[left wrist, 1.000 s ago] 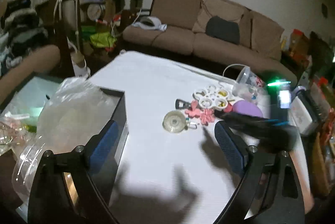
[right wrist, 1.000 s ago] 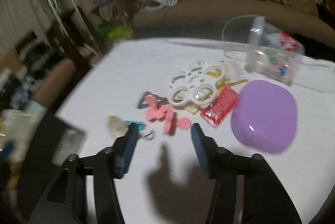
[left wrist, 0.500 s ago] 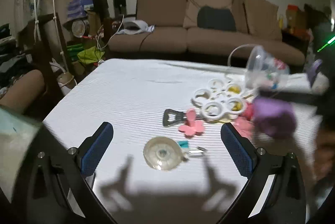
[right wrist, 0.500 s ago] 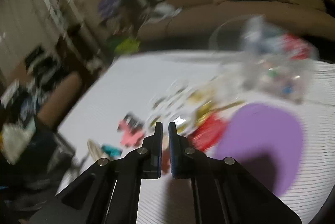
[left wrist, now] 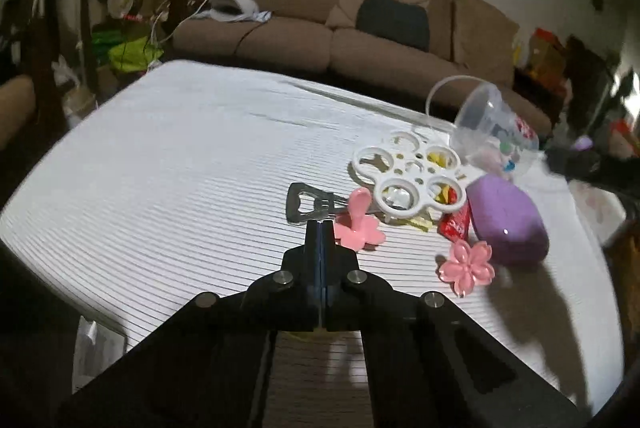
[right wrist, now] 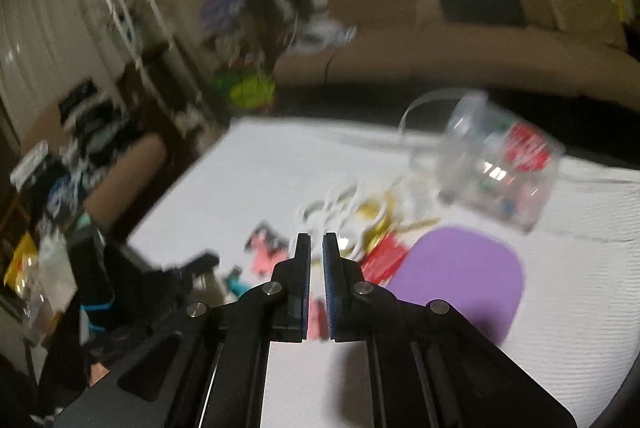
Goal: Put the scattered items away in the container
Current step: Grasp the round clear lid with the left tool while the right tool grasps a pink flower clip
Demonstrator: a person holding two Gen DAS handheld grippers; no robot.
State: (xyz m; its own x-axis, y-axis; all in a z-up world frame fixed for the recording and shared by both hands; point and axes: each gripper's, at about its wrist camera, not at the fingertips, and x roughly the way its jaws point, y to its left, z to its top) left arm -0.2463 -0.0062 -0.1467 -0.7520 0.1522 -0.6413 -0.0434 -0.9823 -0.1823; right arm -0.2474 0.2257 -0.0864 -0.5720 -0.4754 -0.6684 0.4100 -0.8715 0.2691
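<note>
Where the left wrist view looks forward, a white ribbed table cover (left wrist: 168,164) fills the foreground; behind it stands a brown sofa (left wrist: 352,24) with a dark cushion (left wrist: 394,18), and cluttered shelving lies to the left; the left gripper (left wrist: 320,232) is fully clenched, its pads meeting, and whether anything is caught between them cannot be told. Just beyond its tips lie a metal bottle opener (left wrist: 308,206) and a pink flower clip (left wrist: 358,224), touching one another; a white ring-shaped holder (left wrist: 408,172) lies behind them; a red wrapper (left wrist: 454,226), a purple case (left wrist: 506,220) and a second pink flower clip (left wrist: 468,264) lie to the right; the clear plastic container (left wrist: 494,126) lies on its side at the far right edge of the table, with small coloured items inside.

In the right wrist view, which is blurred, the right gripper (right wrist: 316,248) is clamped on a small pink piece (right wrist: 318,316) seen low between its pads; the container (right wrist: 500,164) lies tipped over ahead to the right, the purple case (right wrist: 460,276) nearer; the left gripper (right wrist: 202,266) appears at the left, above the table edge.
</note>
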